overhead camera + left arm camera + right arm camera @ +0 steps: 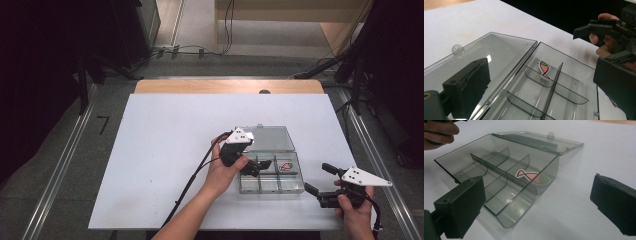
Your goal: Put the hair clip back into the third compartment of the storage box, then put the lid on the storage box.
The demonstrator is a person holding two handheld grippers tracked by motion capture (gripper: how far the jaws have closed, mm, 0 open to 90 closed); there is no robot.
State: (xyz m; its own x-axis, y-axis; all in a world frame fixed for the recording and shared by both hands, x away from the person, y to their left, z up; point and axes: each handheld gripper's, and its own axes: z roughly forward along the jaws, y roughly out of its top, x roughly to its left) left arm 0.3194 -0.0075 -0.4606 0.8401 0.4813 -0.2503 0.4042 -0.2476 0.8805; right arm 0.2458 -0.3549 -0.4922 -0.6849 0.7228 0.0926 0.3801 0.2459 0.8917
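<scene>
The right tongs [317,178] sit near the table's [165,150] front right corner, spread wide and pinching nothing. Just left of them lies a clear box [271,186] with little walls inside, its long side running along the table's front edge. The left tongs [261,166] hang over the box, spread wide too, with nothing between them. A fish sticker [285,166], pink and green, lies flat in the box's far right pocket. The box's lid [272,139] lies open and flat toward the table's far edge. I can read no words anywhere.
</scene>
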